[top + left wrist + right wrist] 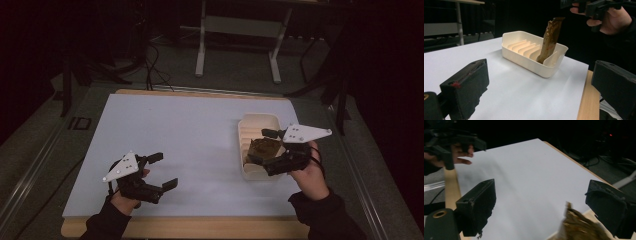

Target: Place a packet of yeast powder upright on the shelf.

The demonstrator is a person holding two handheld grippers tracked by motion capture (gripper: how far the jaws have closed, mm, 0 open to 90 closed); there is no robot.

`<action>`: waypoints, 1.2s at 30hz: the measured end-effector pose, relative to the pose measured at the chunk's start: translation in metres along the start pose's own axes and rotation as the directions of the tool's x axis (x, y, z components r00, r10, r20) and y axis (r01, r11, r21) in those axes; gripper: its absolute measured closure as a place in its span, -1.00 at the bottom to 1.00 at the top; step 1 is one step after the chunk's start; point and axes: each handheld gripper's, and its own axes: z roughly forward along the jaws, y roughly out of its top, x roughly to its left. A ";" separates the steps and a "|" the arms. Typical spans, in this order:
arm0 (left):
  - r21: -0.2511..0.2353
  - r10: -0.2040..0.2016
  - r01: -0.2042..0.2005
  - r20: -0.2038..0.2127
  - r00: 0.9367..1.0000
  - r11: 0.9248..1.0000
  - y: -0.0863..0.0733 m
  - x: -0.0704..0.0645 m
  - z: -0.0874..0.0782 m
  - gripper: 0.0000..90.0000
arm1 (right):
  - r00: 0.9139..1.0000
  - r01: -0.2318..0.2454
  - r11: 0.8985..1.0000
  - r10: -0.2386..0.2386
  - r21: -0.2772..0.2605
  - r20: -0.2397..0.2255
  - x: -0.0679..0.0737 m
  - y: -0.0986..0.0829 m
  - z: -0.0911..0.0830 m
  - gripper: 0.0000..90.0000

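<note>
In the high view, a cream rack tray (257, 124) with ribs inside stands on the white table (175, 135), on its right half. A brown flat piece (264, 148) stands inside the tray, toward its near end. The right hand-held gripper (264, 146) is over the near part of the tray, with one jaw on each side of the brown piece; whether the jaws press it I cannot tell here. The left hand-held gripper (166, 170) is well apart from the tray, to its left and near the front edge of the table, and its jaws are wide apart with nothing between them.

In the left gripper view, the two black jaws stand far apart and empty. Beyond them the tray (524, 60) rests on the table (524, 92). The brown piece (549, 40) leans upright in a slot of the tray, and its lower end is inside. The right hand (611, 21) is above the tray, to its right.

In the right gripper view, the jaws are wide apart. The top of the brown piece (579, 225) rises between them, nearer the right jaw, and no contact is visible. The left hand-held gripper (461, 141) is far off across the table (529, 177).
</note>
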 end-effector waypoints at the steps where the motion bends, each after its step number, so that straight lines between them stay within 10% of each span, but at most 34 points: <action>1: 0.001 0.001 -0.001 0.001 1.000 1.000 0.000 0.000 0.000 -0.95 | 1.000 0.000 1.000 0.000 0.003 -0.019 0.003 -0.001 0.001 -0.79; 16: 0.002 0.012 -0.012 0.001 1.000 1.000 0.000 -0.001 -0.001 -0.95 | 0.992 -0.028 0.999 0.030 0.022 -0.123 0.044 -0.034 0.023 -0.78; 36: 0.000 0.022 -0.022 0.004 1.000 1.000 -0.002 -0.003 -0.002 -0.95 | 0.992 -0.057 0.996 0.065 0.075 -0.112 0.059 -0.084 0.027 -0.78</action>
